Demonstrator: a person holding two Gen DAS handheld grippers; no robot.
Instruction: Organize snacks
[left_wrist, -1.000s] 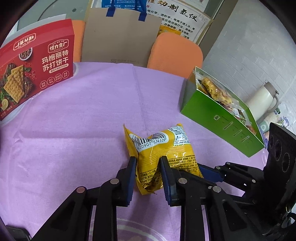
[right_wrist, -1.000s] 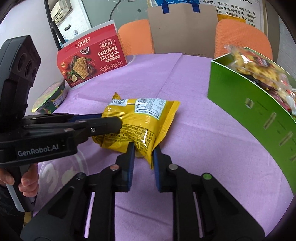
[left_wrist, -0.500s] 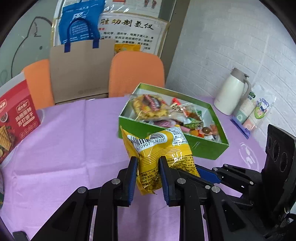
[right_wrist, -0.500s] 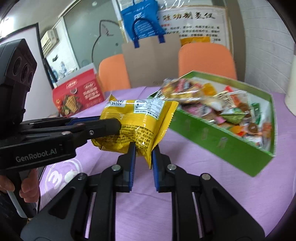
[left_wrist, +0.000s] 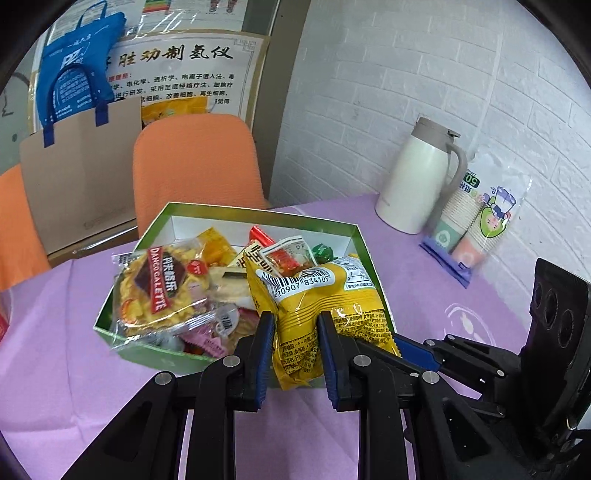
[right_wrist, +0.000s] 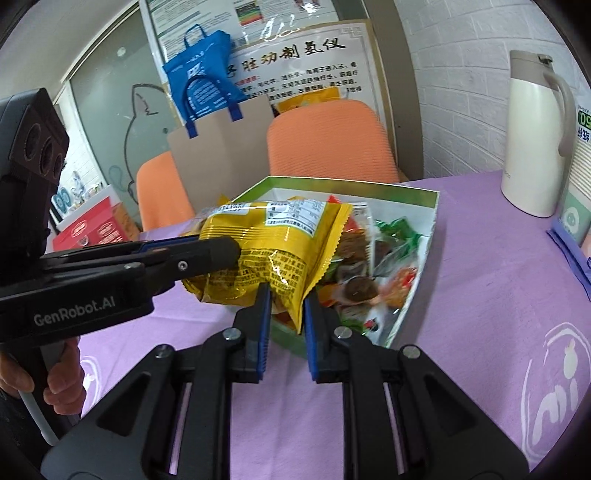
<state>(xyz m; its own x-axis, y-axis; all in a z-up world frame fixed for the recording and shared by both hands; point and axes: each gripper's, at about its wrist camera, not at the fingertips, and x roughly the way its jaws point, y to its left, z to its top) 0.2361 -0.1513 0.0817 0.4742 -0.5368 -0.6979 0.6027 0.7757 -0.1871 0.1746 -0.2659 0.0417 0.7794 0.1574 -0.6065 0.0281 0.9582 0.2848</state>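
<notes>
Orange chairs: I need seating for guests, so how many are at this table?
2. One chair stands behind the green box, the other chair left of it, partly behind the paper bag. Others may be out of view.

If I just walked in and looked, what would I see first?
Right in the middle you would see a bright yellow snack bag, pinched by both the left gripper and the right gripper and held up in the air. Just behind it sits a green box stuffed with colourful snacks, on a purple tablecloth. Off to the right, a white thermos jug stands by the brick wall.
</notes>
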